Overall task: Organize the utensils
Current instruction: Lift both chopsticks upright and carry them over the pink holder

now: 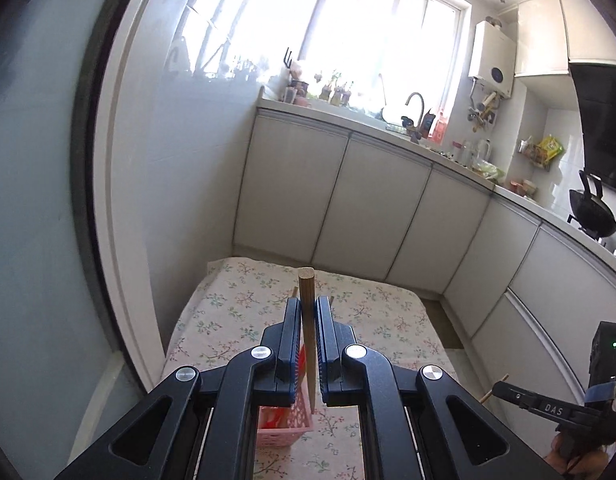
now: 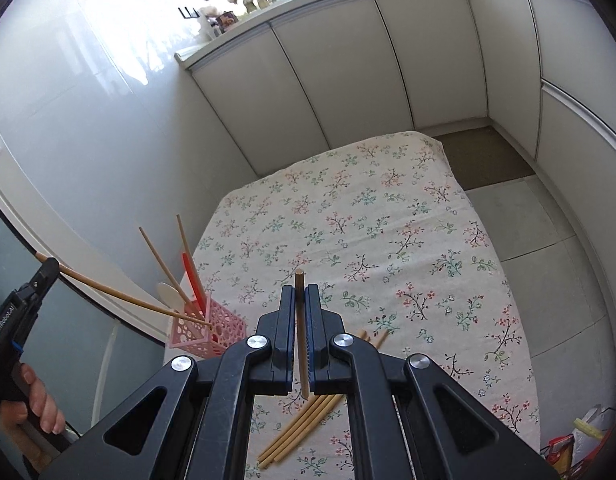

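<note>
— What's each hand-held gripper doing?
— My left hand-held gripper (image 1: 308,312) is clenched on a chopstick (image 1: 307,304) whose tip dips into the pink basket (image 2: 212,330), lower left. My right hand-held gripper (image 2: 301,300) grips another chopstick (image 2: 302,340), centre frame.

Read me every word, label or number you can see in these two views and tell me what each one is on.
"DAS" – on the right gripper, seen from the left wrist.
"GenRobot.AI" – on the left gripper, seen from the right wrist.
Labels on the packets by the wall and on the water heater: too small and blurred to read.
No other text is legible.
</note>
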A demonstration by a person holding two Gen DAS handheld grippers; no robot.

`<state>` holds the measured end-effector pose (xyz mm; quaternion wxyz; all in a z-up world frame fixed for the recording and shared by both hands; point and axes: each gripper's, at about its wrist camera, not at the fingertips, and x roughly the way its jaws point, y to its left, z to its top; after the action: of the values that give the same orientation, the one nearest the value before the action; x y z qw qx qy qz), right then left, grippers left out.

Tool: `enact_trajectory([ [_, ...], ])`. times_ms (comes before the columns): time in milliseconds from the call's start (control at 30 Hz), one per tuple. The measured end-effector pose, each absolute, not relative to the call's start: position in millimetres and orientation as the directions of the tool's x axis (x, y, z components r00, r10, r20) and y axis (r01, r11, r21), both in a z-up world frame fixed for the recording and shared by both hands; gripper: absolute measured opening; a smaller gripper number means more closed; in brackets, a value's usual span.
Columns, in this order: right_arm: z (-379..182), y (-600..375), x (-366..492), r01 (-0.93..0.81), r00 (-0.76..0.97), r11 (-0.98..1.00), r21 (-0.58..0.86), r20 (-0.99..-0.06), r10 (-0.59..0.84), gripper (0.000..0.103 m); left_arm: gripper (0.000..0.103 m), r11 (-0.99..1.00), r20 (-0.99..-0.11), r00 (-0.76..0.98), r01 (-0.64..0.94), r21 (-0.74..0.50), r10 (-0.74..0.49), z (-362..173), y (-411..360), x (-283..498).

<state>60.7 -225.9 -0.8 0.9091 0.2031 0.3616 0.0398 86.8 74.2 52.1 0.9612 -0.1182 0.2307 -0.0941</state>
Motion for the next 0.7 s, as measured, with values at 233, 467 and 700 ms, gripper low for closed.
enact_trajectory([
  [233,-2.8,-220.6,63.3,0.071,0.733,0.917,0.393,-0.644,0.219,0.004,0.007,0.927,-0.411,0.871,0.118,-0.356,-0.268,49.4,94.0,92.0],
  [467,-5.1,-215.7,66.9,0.067,0.728,0.917,0.392,-0.648,0.224,0.004,0.007,0.924,-0.387,0.879,0.136,-0.357,-0.279,53.8,97.7,84.5],
  [700,-6.3,-211.1,67.8,0.06,0.723,0.919,0.389,-0.652,0.229,0.004,0.007,0.932,-0.457,0.851,0.094,-0.35,-0.258,33.9,95.9,101.4],
])
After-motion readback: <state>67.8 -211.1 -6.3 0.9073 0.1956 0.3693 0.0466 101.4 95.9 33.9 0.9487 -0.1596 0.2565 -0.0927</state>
